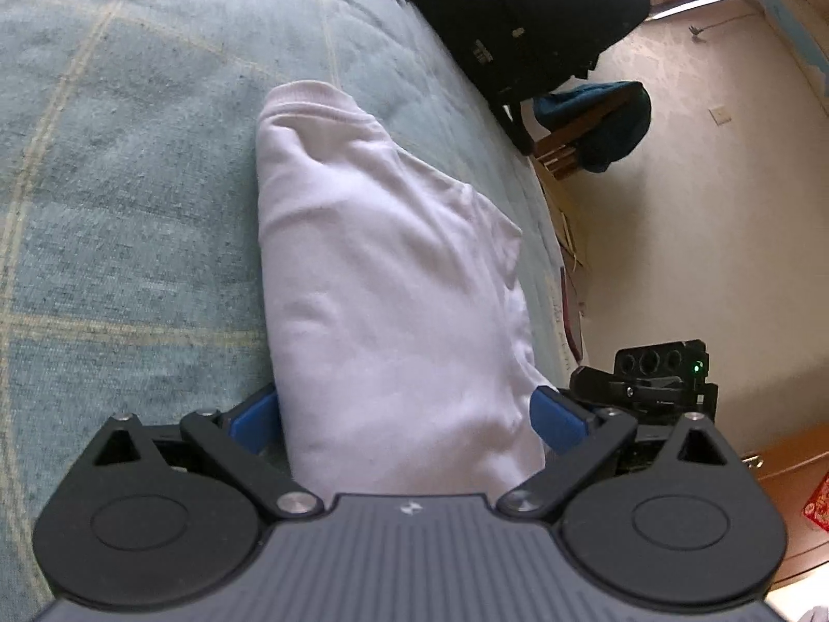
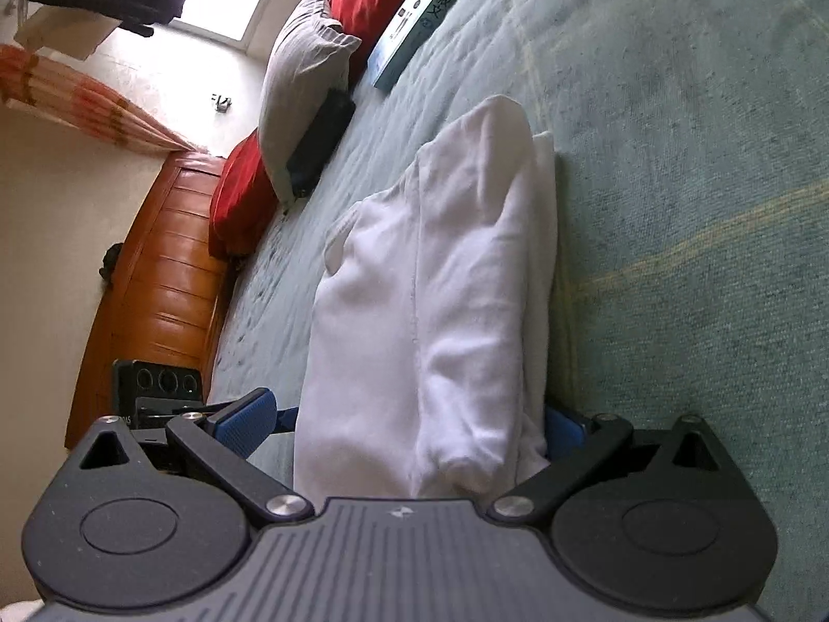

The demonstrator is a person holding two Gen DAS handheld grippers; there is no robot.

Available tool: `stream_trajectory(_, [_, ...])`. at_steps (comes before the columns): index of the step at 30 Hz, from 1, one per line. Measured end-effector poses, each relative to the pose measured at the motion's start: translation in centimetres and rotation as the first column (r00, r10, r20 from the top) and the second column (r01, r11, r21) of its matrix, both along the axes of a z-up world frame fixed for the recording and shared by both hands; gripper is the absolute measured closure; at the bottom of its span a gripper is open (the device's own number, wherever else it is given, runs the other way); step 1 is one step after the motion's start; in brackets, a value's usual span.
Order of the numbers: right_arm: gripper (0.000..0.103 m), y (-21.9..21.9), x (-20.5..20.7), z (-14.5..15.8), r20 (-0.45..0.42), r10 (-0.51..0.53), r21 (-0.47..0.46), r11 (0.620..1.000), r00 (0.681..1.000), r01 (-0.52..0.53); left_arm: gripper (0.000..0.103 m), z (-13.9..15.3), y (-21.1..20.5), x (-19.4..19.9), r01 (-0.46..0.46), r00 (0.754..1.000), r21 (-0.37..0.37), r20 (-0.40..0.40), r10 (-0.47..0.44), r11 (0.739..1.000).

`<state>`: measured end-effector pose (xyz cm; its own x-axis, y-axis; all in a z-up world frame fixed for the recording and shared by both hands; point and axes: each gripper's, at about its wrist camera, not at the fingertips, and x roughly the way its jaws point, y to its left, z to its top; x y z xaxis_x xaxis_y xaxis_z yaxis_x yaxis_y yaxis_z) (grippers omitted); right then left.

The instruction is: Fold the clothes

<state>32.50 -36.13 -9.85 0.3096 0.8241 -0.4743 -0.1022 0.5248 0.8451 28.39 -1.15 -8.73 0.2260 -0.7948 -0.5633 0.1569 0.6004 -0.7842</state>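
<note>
My left gripper (image 1: 409, 420) has its blue pads (image 1: 256, 422) set wide, one on each side of the near end of the white garment (image 1: 383, 280). The cloth bundle fills the whole gap between them. Whether the pads are pressing the fabric or only flanking it I cannot tell; the near edge of the cloth runs under the gripper body and out of sight.

My right gripper (image 2: 414, 427) stands much the same way: wide, pads astride the other end of the same white garment (image 2: 440, 300), with the right-hand pad mostly buried behind the folds. I judge both tools bracket the bundle from opposite ends so it can be lifted or squared up as one piece without the layers sliding apart.

The garment itself lies already folded into a long narrow stack on the blue-green bedspread (image 1: 129, 155), a ribbed hem at its far end in the left view. It looks near finished.

Beyond it, the other gripper's housing (image 1: 658, 378) peeks in at the bed's edge. Further off in the right view sit a book (image 2: 425, 15), a grey pillow (image 2: 300, 83), red cushions (image 2: 243, 197) and a wooden chest (image 2: 155, 280). A dark shape at the top of the left view is too cut off to name.
</note>
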Motion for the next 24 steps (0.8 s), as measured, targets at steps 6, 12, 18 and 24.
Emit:
stream_trajectory(6, [0.0, 0.4, 2.0, -0.4, -0.002, -0.002, 0.057, 0.998, 1.0, 0.002, 0.002, -0.8, -1.6, 2.3, -0.025, 1.0, -0.031, -0.001, 0.025, 0.999])
stream_trajectory(12, [0.0, -1.3, 1.7, -1.3, 0.003, -0.018, 0.145, 0.989, 1.0, 0.018, 0.002, -1.0, -1.4, 2.7, -0.036, 0.999, -0.057, -0.011, 0.036, 0.998])
stream_trajectory(18, [0.0, -0.8, 1.2, -0.6, 0.026, -0.03, 0.097, 0.995, 0.999, 0.027, 0.002, -0.5, -2.3, 2.8, -0.046, 0.999, -0.038, -0.012, 0.046, 0.998])
stream_trajectory(24, [0.0, -0.7, 1.2, 0.1, 0.039, -0.039, 0.112, 0.993, 0.998, 0.034, 0.002, -0.2, -2.2, 3.0, -0.072, 0.997, -0.062, -0.044, 0.069, 0.995])
